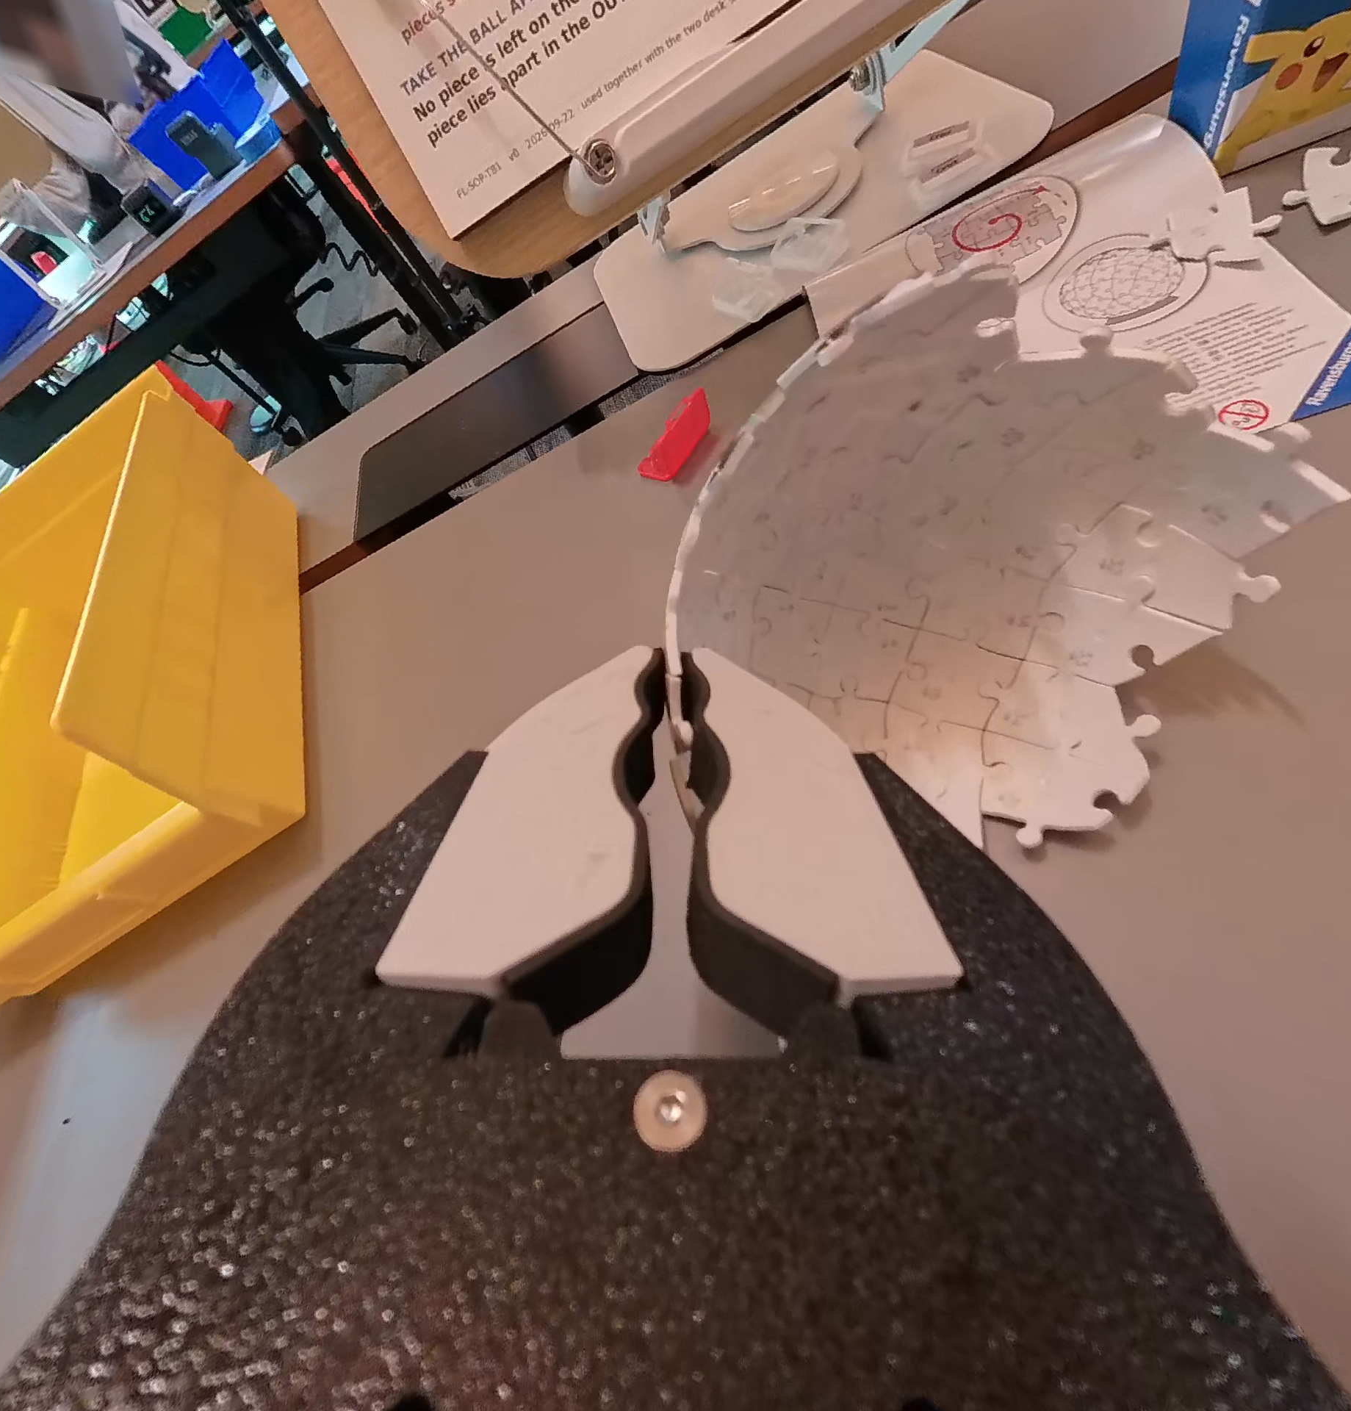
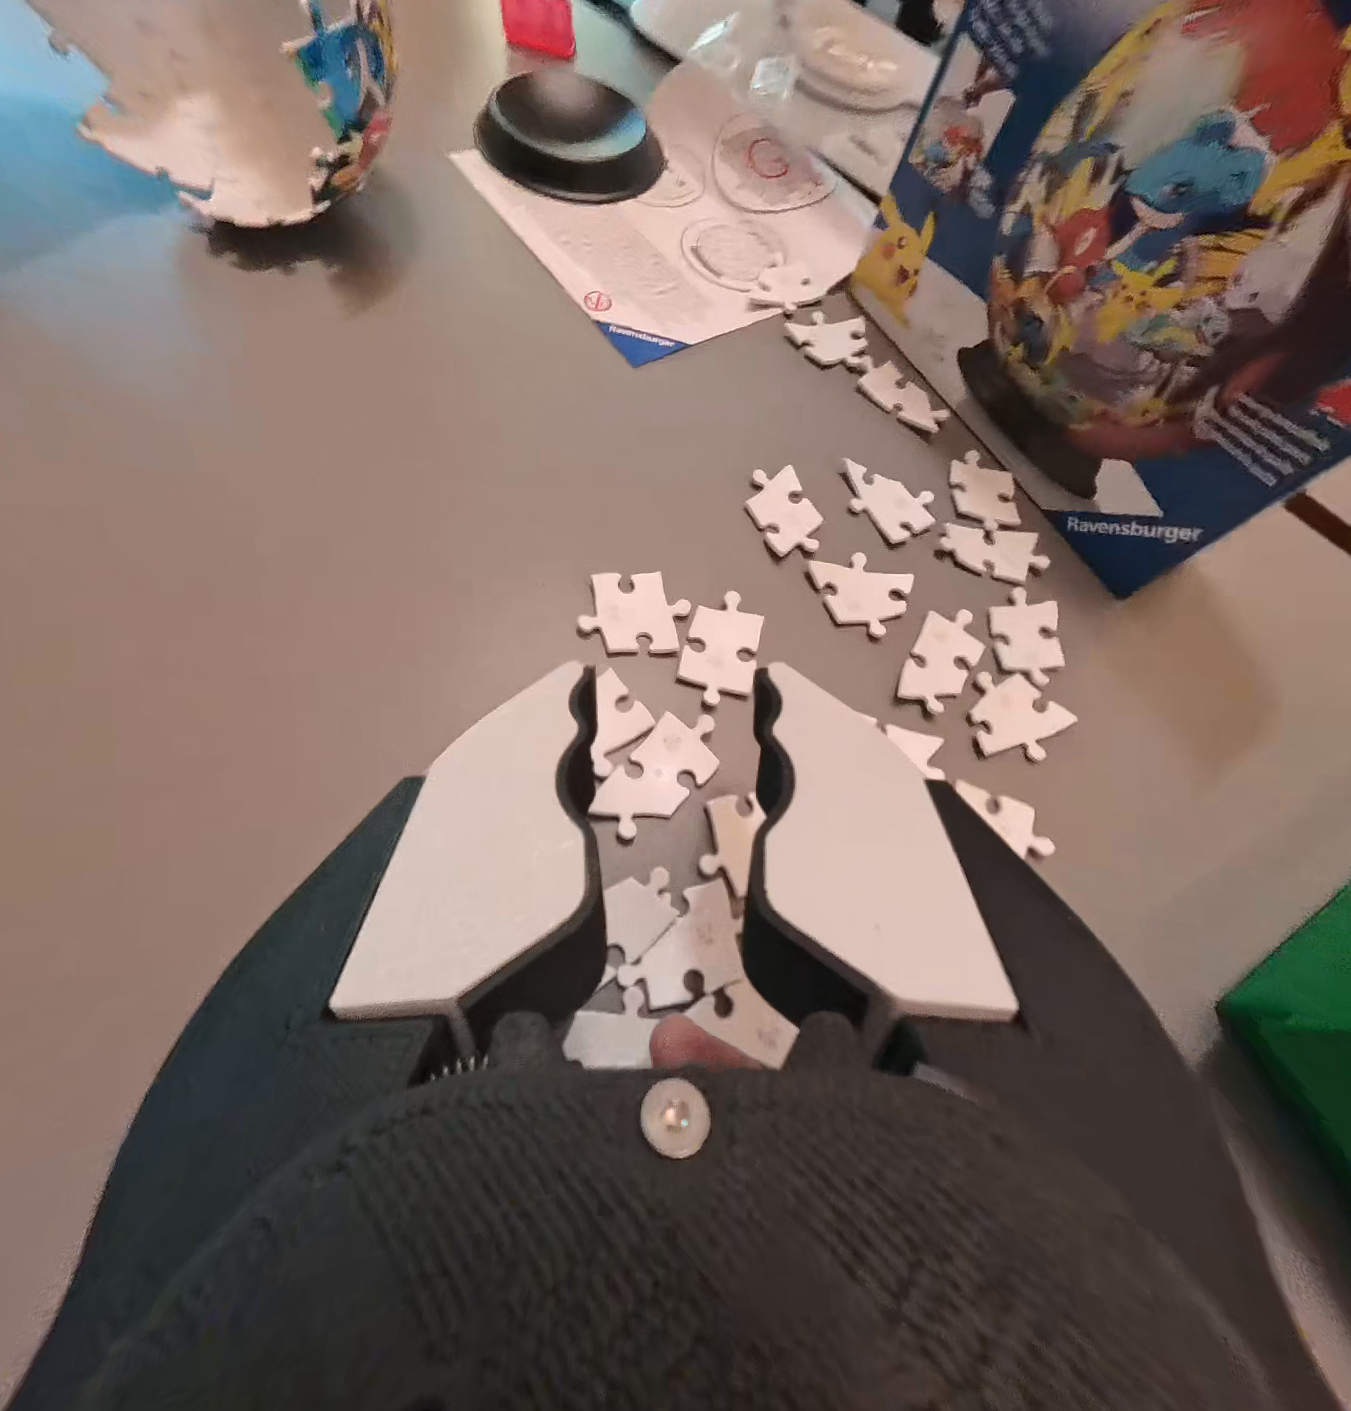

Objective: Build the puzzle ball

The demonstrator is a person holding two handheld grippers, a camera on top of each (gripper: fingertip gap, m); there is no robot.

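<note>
L gripper (image 1: 676, 687) is clamped on the shell's (image 1: 962, 580) rim, holding it tipped up w/ the white inside showing. R gripper (image 2: 672, 687) hangs open over loose pieces (image 2: 870, 595), nothing in it, well apart from the shell. Imo pick one lone piece off the pile's edge, grab it by a straight side, and keep the L grip steady.
</note>
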